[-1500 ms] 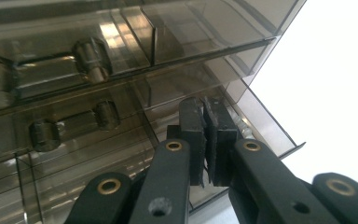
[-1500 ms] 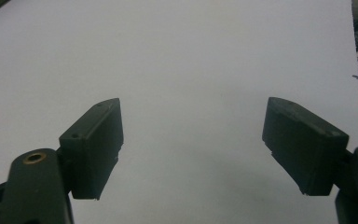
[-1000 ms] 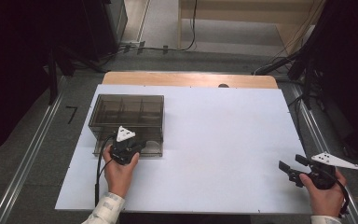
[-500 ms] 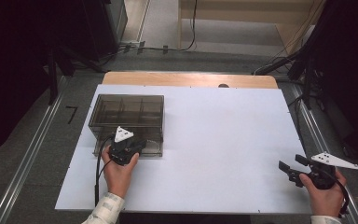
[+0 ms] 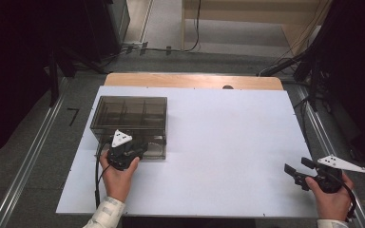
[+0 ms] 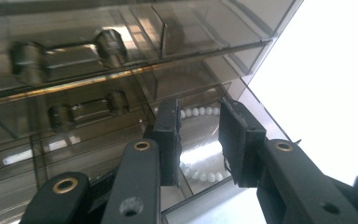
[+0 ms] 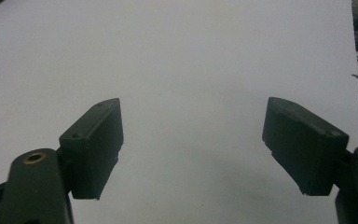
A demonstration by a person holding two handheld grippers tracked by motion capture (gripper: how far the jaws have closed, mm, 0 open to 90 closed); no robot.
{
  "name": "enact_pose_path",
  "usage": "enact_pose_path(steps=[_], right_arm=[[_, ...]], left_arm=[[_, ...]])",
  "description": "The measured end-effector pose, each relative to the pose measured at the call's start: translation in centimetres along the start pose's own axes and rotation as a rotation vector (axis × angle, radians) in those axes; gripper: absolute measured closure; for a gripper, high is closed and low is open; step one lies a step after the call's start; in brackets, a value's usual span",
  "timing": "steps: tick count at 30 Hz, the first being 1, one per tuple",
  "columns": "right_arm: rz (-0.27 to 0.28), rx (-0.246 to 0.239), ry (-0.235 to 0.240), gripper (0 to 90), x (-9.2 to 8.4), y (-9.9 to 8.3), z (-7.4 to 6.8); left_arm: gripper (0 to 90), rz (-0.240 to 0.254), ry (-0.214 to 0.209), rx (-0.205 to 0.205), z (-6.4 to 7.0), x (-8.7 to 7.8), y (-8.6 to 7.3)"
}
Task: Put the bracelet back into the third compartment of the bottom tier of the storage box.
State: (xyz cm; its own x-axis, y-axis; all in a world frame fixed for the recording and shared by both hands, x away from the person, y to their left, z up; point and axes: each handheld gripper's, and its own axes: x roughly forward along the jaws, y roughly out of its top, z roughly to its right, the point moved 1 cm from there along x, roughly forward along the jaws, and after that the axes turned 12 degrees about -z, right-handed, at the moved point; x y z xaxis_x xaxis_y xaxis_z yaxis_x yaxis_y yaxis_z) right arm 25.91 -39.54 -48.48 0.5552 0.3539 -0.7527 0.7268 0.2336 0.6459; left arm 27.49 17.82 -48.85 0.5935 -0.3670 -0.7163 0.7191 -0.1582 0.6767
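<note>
The drawer box (image 5: 129,118), a smoky see-through plastic cabinet, sits on the left part of the white table (image 5: 218,137), close to the near-left edge. Its bottom drawer (image 5: 153,148) juts out a little toward the person. The left gripper (image 5: 140,148) is right at that drawer's front. In the left gripper view its jaws stand a narrow gap apart, with the drawer's thin front wall (image 6: 200,140) between or just behind them; I cannot tell whether the pads are touching it. Small white beads (image 6: 196,112) lie in a row inside the drawer. The right gripper (image 5: 298,172) hovers well apart, over bare table at the near-right corner, its jaws spread wide and holding nothing.

The main risk, as I judge it, is the grip on that slick thin wall: a shallow pinch could slip off. A sharp pull could drag the whole light box across the table, since nothing steadies it, or jerk the drawer free and scatter the beads.
</note>
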Motion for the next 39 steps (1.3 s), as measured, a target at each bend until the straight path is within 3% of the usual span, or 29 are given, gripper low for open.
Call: enact_pose_path(steps=[5, 15, 22, 39], right_arm=[[0.002, -0.003, 0.001, 18.6, 0.0, 0.0, 0.0], [0.002, -0.002, 0.0, 18.6, -0.1, 0.0, 0.0], [0.005, -0.004, -0.001, 18.6, -0.2, 0.0, 0.0], [0.006, -0.003, 0.0, 18.6, -0.2, 0.0, 0.0]], left_arm=[[63.9, 0.017, 0.013, 0.003, -0.1, -0.3, -0.1], [50.4, 0.001, 0.019, 0.046, 0.2, -1.1, -0.5], [37.6, 0.008, 0.008, 0.022, 0.0, -1.1, -0.9], [33.7, 0.037, -0.016, 0.027, -0.5, -2.3, -1.4]])
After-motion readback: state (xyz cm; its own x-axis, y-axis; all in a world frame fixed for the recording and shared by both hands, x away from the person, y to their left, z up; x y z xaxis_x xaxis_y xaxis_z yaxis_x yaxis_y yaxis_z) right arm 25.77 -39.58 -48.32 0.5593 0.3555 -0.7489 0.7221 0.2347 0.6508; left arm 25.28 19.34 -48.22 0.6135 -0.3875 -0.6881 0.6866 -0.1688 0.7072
